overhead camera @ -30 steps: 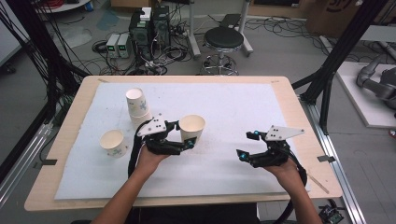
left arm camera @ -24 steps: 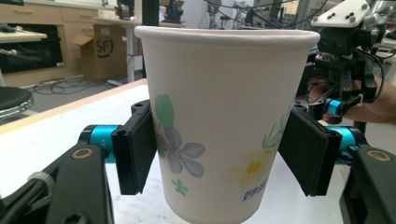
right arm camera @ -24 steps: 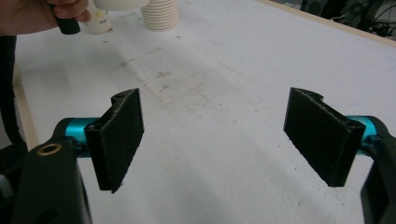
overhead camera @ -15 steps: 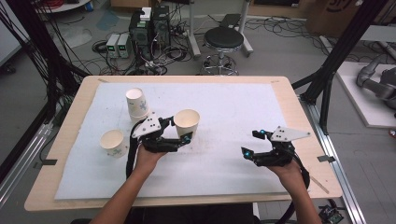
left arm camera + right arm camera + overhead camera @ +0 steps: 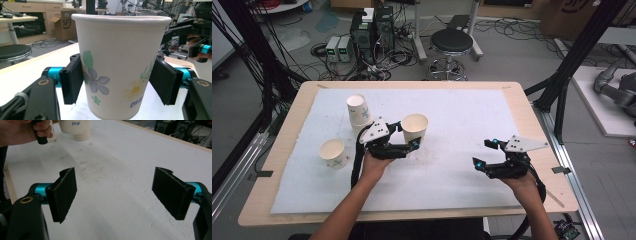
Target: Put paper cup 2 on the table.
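A white paper cup (image 5: pixel 414 128) with a flower print stands upright between the jaws of my left gripper (image 5: pixel 411 143), which is shut on its lower half. In the left gripper view both black pads (image 5: pixel 72 80) press the sides of the cup (image 5: pixel 120 50); its base is hidden below the frame. My right gripper (image 5: pixel 484 155) hovers over the right part of the white mat (image 5: pixel 462 115), open, with nothing between its pads (image 5: pixel 63 192).
A stack of paper cups (image 5: pixel 359 111) stands mouth down behind the left hand, also seen as the stack (image 5: pixel 77 128) in the right gripper view. A single upright cup (image 5: pixel 333 152) sits at the mat's left. The wooden table edge (image 5: pixel 412 84) borders the mat.
The left gripper and its cup have drifted slightly up and left in the view. The right gripper has barely shifted.
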`<move>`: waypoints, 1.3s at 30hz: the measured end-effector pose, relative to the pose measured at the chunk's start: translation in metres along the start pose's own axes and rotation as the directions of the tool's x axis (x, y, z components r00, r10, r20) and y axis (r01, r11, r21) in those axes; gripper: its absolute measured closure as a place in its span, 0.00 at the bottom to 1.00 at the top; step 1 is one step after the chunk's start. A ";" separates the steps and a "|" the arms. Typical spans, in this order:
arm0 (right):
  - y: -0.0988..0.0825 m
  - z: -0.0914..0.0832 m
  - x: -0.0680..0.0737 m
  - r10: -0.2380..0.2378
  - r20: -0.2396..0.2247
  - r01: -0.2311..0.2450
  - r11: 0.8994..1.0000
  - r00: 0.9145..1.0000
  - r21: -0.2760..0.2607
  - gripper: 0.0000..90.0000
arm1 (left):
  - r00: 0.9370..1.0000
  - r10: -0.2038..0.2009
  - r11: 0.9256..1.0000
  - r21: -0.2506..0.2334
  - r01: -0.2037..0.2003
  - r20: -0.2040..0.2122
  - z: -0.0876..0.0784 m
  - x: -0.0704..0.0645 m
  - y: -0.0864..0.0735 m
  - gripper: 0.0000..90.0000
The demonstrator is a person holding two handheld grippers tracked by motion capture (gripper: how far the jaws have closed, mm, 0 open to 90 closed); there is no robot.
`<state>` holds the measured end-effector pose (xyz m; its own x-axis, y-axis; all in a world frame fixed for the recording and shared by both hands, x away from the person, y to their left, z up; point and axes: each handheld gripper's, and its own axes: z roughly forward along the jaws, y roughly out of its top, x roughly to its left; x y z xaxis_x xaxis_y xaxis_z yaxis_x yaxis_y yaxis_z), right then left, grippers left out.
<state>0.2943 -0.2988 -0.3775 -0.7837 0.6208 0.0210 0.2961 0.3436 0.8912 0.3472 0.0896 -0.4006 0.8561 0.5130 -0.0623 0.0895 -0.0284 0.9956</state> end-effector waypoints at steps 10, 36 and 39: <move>-0.001 -0.005 -0.003 0.000 0.006 0.001 1.000 1.000 -0.007 0.23 | 1.000 -0.013 1.000 -0.003 0.013 -0.018 0.031 0.007 0.000 0.35; -0.001 -0.014 -0.005 0.004 0.011 -0.004 1.000 1.000 -0.026 0.23 | 0.993 0.010 0.941 0.338 0.031 -0.119 0.094 0.012 -0.042 0.37; 0.000 -0.014 -0.005 0.006 0.008 -0.006 1.000 1.000 -0.027 0.23 | 0.993 0.008 0.935 0.353 0.036 -0.121 0.095 0.011 -0.044 0.37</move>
<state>0.2904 -0.3115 -0.3713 -0.7777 0.6282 0.0229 0.2857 0.3208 0.9030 0.4015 0.0150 -0.4516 0.7892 0.6124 -0.0456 0.2938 -0.3113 0.9037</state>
